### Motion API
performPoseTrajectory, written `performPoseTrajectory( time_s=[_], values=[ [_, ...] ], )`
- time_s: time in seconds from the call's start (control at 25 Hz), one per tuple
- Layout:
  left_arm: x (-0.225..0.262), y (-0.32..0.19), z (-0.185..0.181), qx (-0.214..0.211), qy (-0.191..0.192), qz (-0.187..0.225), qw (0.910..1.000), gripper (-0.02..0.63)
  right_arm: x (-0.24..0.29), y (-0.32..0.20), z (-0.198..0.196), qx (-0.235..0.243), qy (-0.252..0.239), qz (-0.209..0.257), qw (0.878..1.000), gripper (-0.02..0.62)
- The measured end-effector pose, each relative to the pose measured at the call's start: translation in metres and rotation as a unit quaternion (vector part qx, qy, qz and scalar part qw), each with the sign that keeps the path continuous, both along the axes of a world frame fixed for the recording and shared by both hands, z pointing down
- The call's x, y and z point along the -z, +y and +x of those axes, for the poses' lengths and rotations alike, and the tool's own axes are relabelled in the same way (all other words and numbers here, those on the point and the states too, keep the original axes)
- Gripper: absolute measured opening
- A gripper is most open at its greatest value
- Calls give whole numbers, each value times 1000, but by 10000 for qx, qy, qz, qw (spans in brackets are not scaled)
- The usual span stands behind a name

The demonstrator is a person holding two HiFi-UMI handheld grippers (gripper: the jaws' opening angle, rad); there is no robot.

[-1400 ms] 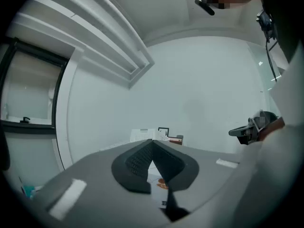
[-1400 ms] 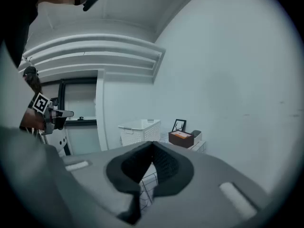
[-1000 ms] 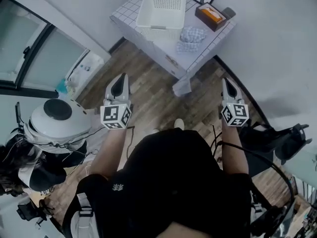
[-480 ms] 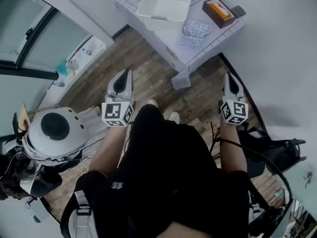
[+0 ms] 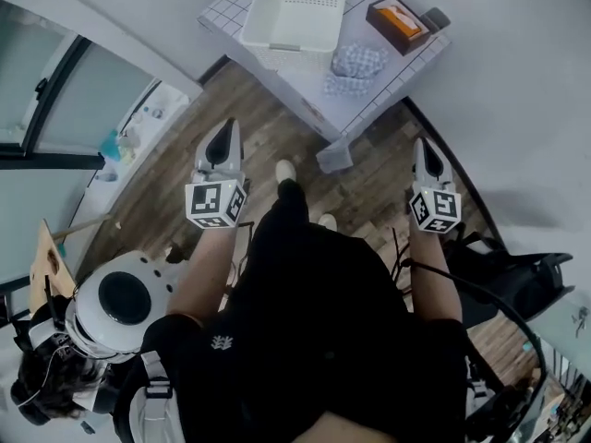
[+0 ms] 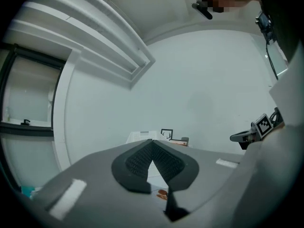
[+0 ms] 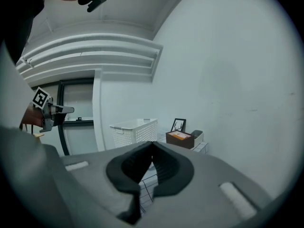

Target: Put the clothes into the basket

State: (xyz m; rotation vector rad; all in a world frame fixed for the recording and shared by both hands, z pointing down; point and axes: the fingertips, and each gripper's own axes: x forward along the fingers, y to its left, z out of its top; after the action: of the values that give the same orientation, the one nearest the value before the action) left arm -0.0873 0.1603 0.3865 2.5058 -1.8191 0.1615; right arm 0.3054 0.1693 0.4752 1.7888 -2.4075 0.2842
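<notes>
On white gridded tabletop (image 5: pixel 406 55) ahead, blue-checked cloth (image 5: pixel 355 63) beside white plastic basket (image 5: pixel 277 37); left tongs (image 5: pixel 224 135), right tongs (image 5: pixel 425 151) closed, empty: widen before reaching.

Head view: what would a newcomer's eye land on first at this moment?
The white basket stands on the grid-topped table at the top of the head view. A bundle of blue patterned clothes lies beside it on the tabletop. Nearer the person, the left gripper and right gripper are held out over the wooden floor, jaws shut and empty, short of the table.
</notes>
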Motion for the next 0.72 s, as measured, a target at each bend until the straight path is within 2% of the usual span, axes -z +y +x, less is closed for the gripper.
performPoseTrajectory(
  time_s=[0.2,0.72],
  values=[
    [-5,-52,-12,-267,20,57,9996,3,-2,-35,-21,-119,103,-88,9998,0],
    [-22,-200,-83,-612,307,-125,9976,3,-9,-154,-100,-386,228,-467,9979,0]
  ],
)
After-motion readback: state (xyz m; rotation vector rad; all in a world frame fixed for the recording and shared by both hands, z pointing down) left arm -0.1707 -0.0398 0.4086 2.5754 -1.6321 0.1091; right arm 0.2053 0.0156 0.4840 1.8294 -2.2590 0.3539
